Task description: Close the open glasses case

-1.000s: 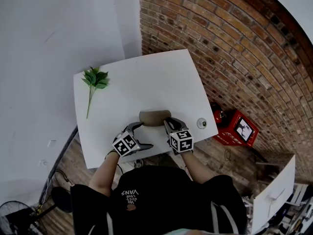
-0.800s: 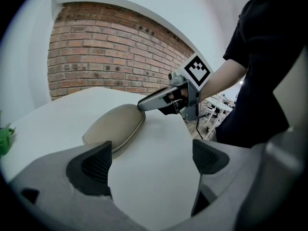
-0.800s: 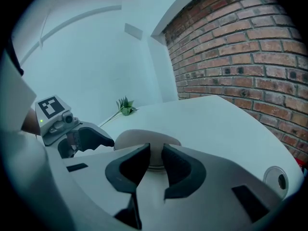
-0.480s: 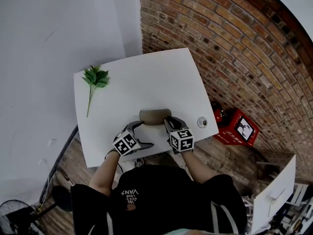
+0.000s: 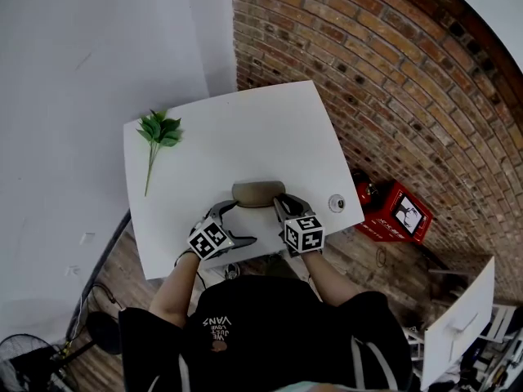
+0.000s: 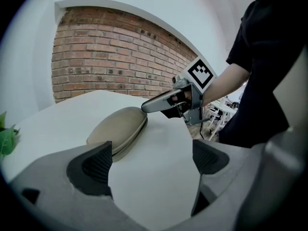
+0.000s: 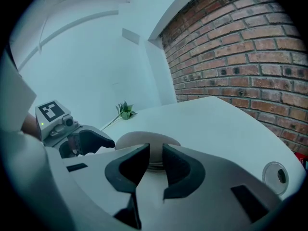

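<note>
**Case at the table's near edge, both grippers beside it**

Case first: I see the tan glasses case [image 5: 258, 194] lying flat on the white table [image 5: 245, 129], close to the near edge, its lid down on the base with only a thin seam showing.

My left gripper [image 6: 151, 162] has its jaws spread wide. Only bare tabletop sits between them, and the case lies just ahead, off to the left pad's side.

My right gripper [image 7: 155, 165] has its jaws nearly together, a narrow gap left and nothing pinched. Its tips sit right at the case's right end.

A green sprig [image 5: 159, 131] lies well apart, at the far left corner.
</note>
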